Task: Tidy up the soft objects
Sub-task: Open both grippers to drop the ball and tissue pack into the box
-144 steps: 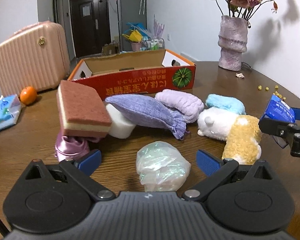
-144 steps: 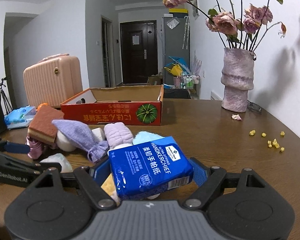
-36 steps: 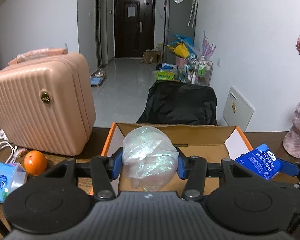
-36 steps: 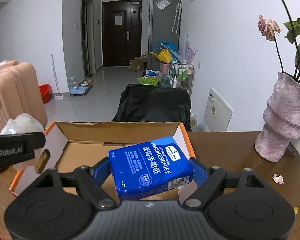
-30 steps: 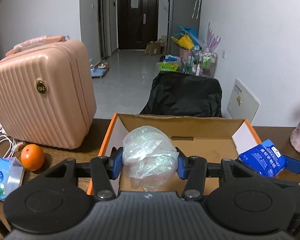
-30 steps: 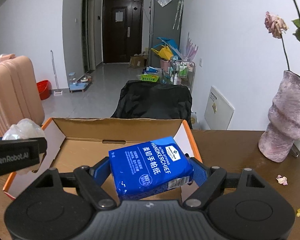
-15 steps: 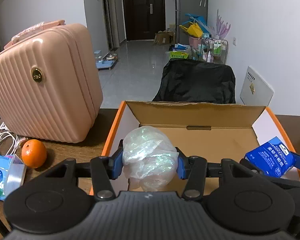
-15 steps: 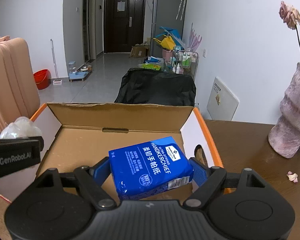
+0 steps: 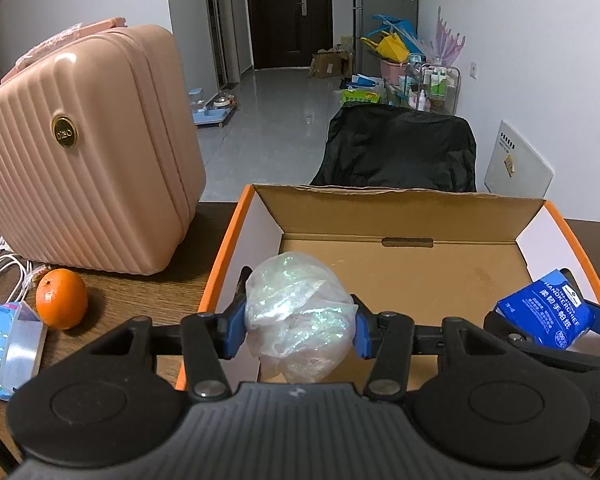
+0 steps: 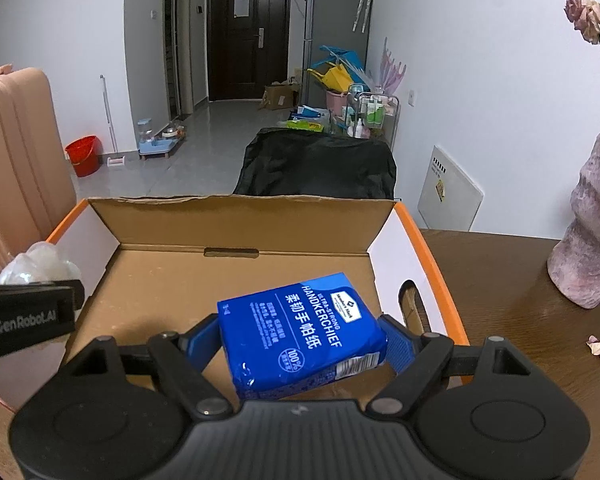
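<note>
Pinching a crinkly iridescent bag [image 9: 300,316] and glossy blue tissue pack [image 10: 300,334], both jaws sit over corrugated box [image 9: 400,276].

The bag [image 9: 298,316] is see-through with shiny green and pink glints. The tissue pack [image 10: 300,334] is bright blue with white writing. The box [image 9: 396,216] is brown inside, with white flaps and orange edges. The suitcase [image 9: 84,148] is pink with ridged stripes and a gold badge. The fruit [image 9: 61,298] is orange. The table [image 10: 512,280] is dark brown wood. The vase [image 10: 590,224] is speckled pale purple.
</note>
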Demonstrator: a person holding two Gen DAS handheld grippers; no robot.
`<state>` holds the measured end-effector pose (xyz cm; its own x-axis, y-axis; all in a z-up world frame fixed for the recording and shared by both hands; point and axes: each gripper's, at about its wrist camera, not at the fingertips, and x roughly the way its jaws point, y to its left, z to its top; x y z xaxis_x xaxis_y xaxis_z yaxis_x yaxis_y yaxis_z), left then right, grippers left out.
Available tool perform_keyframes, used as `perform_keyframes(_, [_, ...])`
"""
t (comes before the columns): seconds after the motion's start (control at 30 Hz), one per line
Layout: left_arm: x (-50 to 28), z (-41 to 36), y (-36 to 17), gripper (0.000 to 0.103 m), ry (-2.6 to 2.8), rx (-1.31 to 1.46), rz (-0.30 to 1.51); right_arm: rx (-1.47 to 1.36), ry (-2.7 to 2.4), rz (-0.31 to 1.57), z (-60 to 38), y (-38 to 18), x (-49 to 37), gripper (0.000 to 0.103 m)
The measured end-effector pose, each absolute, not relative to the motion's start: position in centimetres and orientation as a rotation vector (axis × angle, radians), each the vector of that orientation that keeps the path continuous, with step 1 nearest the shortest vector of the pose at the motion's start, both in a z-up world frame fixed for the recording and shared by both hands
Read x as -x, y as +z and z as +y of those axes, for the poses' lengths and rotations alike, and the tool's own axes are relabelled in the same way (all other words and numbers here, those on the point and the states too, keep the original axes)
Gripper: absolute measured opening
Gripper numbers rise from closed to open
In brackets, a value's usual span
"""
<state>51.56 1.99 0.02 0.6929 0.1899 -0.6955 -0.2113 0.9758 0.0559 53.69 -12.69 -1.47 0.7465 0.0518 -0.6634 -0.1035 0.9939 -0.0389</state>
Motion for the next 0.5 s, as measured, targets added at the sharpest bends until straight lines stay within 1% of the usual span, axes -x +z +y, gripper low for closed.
perform_keyframes(0.1, [-51.7, 1.9, -0.2, 0.053, 0.212, 0.031, 0.774, 0.061, 0.082, 0.727, -13.1, -1.7, -53.9, 0.083])
perform_keyframes(0.17, [-51.6, 1.9, -0.2, 0.056, 0.21, 0.032, 0.769, 0.055, 0.079, 0.733, -13.2, -1.9, -53.9, 0.085])
perform_keyframes(0.2, [-51.6, 1.9, -0.3, 0.061, 0.205, 0.035, 0.765, 0.052, 0.076, 0.73, -13.3, -1.9, -53.9, 0.089])
perform_keyframes(0.23, [-51.5, 2.0, -0.3, 0.064, 0.199, 0.039, 0.762, 0.047, 0.075, 0.724, -13.5, -1.9, -53.9, 0.091])
perform_keyframes(0.3, [-51.3, 2.0, -0.1, 0.081, 0.198, 0.042, 0.749, 0.037, 0.076, 0.718, -13.7, -1.9, -53.8, 0.094])
perform_keyframes(0.33, [-51.1, 2.0, 0.0, 0.084, 0.201, 0.04, 0.737, 0.031, 0.075, 0.717, -13.9, -1.8, -53.8, 0.097])
perform_keyframes(0.4, [-50.8, 2.0, 0.3, 0.094, 0.209, 0.034, 0.715, 0.021, 0.073, 0.71, -14.2, -1.7, -53.6, 0.098])
perform_keyframes(0.43, [-50.7, 1.9, 0.4, 0.097, 0.207, 0.034, 0.711, 0.018, 0.074, 0.709, -14.3, -1.7, -53.5, 0.098])
perform_keyframes(0.47, [-50.5, 1.9, 0.5, 0.101, 0.204, 0.037, 0.708, 0.017, 0.075, 0.709, -14.4, -1.7, -53.4, 0.098])
perform_keyframes(0.5, [-50.4, 1.9, 0.6, 0.103, 0.203, 0.043, 0.703, 0.017, 0.075, 0.71, -14.4, -1.7, -53.3, 0.098])
